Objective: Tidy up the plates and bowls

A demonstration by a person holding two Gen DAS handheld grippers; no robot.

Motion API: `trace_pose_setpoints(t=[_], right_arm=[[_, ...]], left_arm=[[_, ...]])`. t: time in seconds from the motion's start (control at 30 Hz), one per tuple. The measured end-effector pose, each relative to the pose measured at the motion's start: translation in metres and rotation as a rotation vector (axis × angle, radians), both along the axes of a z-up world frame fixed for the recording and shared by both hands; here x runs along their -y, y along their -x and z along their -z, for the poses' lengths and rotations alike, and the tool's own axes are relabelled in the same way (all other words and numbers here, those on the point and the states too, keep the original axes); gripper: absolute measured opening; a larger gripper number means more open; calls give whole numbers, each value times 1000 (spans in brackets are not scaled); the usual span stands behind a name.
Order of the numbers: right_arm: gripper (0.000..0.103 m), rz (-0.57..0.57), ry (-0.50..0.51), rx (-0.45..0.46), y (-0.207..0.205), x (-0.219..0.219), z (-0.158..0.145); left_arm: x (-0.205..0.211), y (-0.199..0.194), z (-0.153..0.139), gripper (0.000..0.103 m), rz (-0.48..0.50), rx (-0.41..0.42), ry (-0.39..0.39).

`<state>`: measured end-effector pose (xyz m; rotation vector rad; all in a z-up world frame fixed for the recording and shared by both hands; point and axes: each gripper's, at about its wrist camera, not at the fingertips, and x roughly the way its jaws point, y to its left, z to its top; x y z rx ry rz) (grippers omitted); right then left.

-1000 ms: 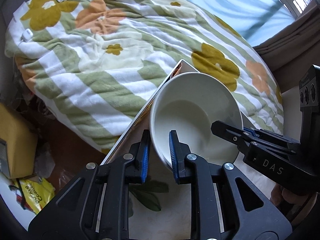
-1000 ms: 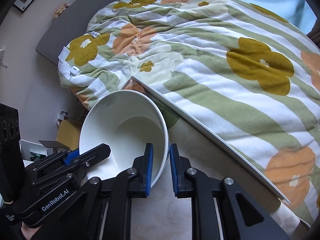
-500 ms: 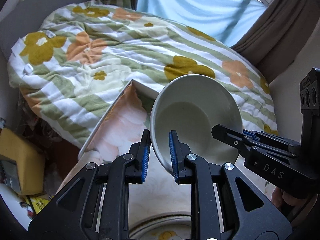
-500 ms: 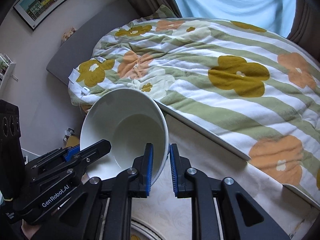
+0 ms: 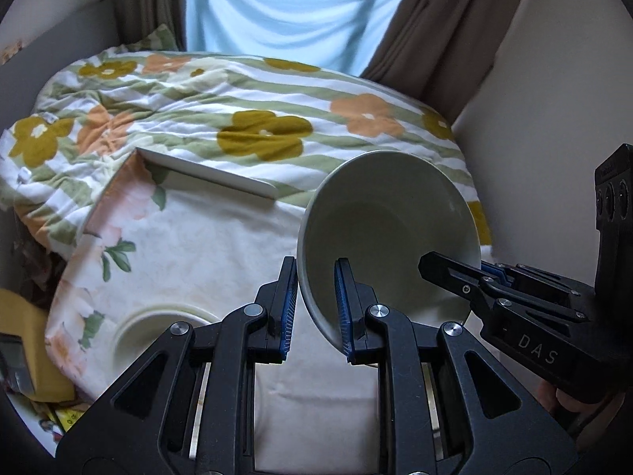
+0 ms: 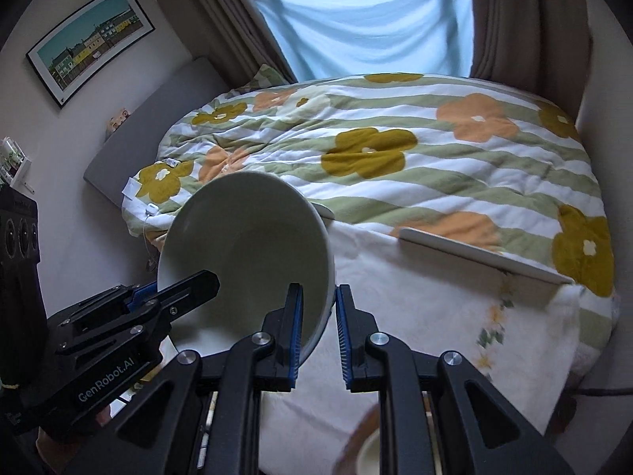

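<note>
Up comes the white bowl point(image 5: 389, 233), lifted clear of the floral-cloth table point(image 5: 221, 253); left gripper point(image 5: 315, 308) and right gripper point(image 6: 318, 336) clamp opposite rims. Airborne now, likely bound for the plate point(image 5: 158, 326) below.

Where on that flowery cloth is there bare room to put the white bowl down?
The bowl, gripped by both tools, hangs above the cloth. The widest bare patch lies mid-cloth, between the white board at the far edge and the plate near the left corner. Another bare stretch runs right of centre below the board. The plate's corner is taken.
</note>
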<state>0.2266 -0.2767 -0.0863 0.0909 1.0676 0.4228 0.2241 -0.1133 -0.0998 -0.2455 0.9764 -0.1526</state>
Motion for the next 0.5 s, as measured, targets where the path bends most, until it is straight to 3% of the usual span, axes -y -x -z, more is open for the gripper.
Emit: trace_pose_setpoints(t=[0.27, 0.5], right_arm=[[15, 91, 43, -59, 67, 81, 13], [15, 167, 57, -163, 89, 112, 50]], left_arm=[[87, 53, 27, 16, 105, -89, 49], [124, 63, 66, 16, 201, -216, 15]])
